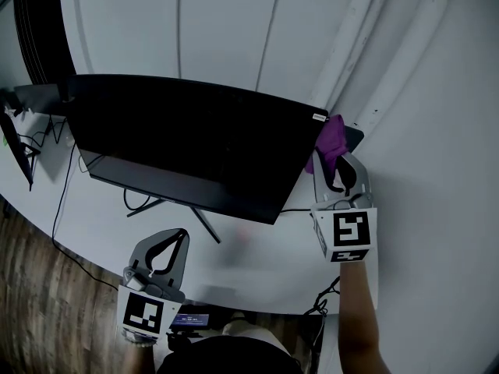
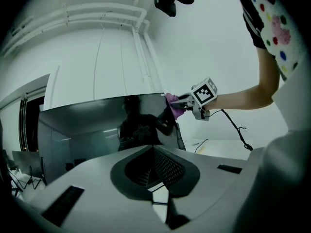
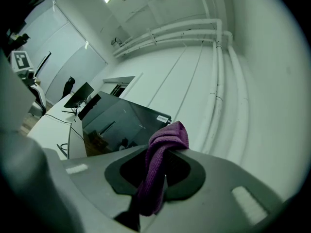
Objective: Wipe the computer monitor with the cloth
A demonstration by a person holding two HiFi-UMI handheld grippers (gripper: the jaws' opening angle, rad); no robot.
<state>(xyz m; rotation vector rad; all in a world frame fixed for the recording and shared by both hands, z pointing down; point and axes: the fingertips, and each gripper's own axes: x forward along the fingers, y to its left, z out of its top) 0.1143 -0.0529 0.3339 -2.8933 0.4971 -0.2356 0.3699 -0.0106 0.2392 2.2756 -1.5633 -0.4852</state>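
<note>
A black computer monitor [image 1: 187, 142] stands on the white desk, its dark screen facing me. My right gripper [image 1: 337, 179] is shut on a purple cloth [image 1: 330, 144] and holds it at the monitor's upper right corner, beside the edge. In the right gripper view the purple cloth [image 3: 158, 166] bunches between the jaws, with the monitor [image 3: 121, 125] just ahead. My left gripper [image 1: 164, 253] sits low near the desk's front edge, jaws together and empty. The left gripper view shows the monitor [image 2: 107, 125], the cloth [image 2: 174, 105] and the right gripper [image 2: 182, 101].
A monitor stand [image 1: 199, 220] and cables [image 1: 62, 201] lie on the white desk [image 1: 257, 267]. More dark equipment [image 1: 23, 131] sits at the far left. White wall with pipes [image 1: 366, 53] rises behind. Wooden floor [image 1: 39, 302] shows at lower left.
</note>
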